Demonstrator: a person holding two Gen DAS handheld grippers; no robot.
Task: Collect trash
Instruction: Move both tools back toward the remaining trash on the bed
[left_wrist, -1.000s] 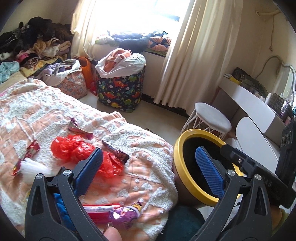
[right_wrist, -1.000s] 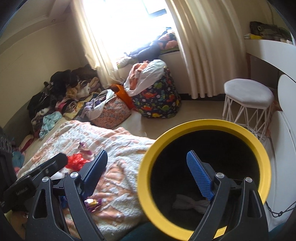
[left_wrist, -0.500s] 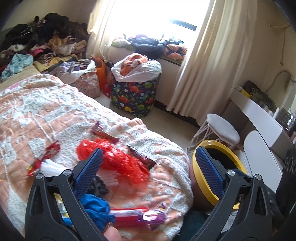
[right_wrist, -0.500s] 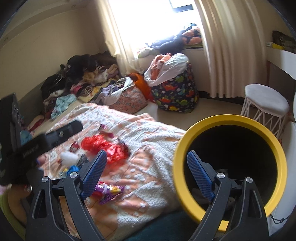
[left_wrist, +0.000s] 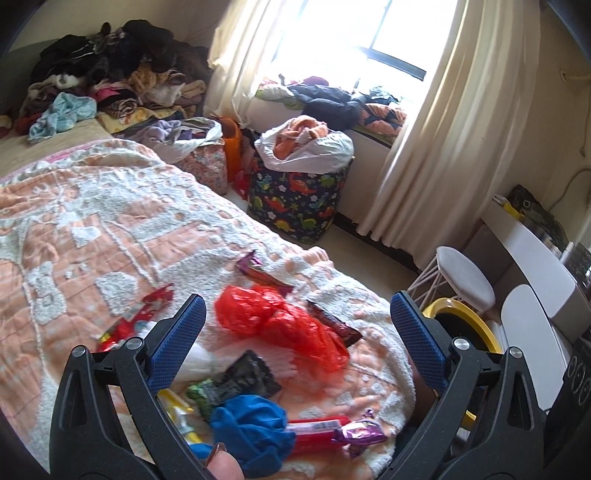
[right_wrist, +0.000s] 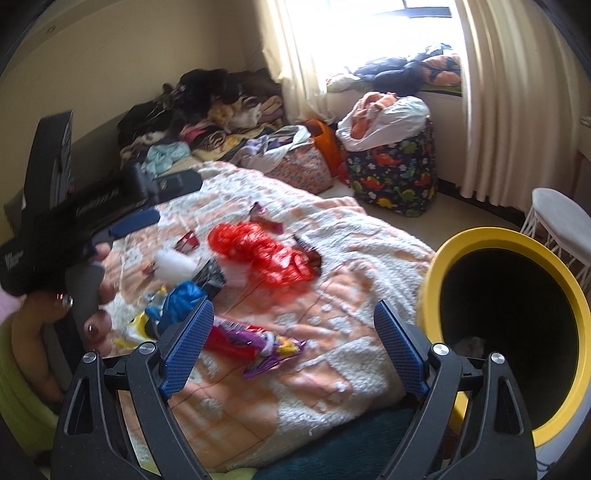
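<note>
Both grippers are hovering over the trash strewn on the quilted bed cover (left_wrist: 110, 229), each with its jaws standing wide apart and nothing between them. The left gripper (left_wrist: 295, 332) is pointing down at the crumpled red plastic bag (left_wrist: 280, 321), which is lying in the middle of the litter with dark snack wrappers (left_wrist: 332, 325) touching its far edge. The right gripper (right_wrist: 295, 339) is aiming at the purple-and-red wrapper (right_wrist: 255, 343) lying near the bed's edge, seemingly the closest piece to the yellow-rimmed bin (right_wrist: 517, 332) that is standing just beside the bed to receive the trash. Nearer the person's hand (right_wrist: 88, 306), which is gripping the left tool's handle, a crumpled blue piece (left_wrist: 251, 424), a dark patterned wrapper (left_wrist: 240, 380) and a white wad (right_wrist: 173, 262) are crowding together, so a single pick there is likely to snag its neighbours. A dinosaur-print laundry basket (left_wrist: 295, 199), a white stool (left_wrist: 465, 277) and piled clothes (left_wrist: 118, 74) are standing well apart from the work.
</note>
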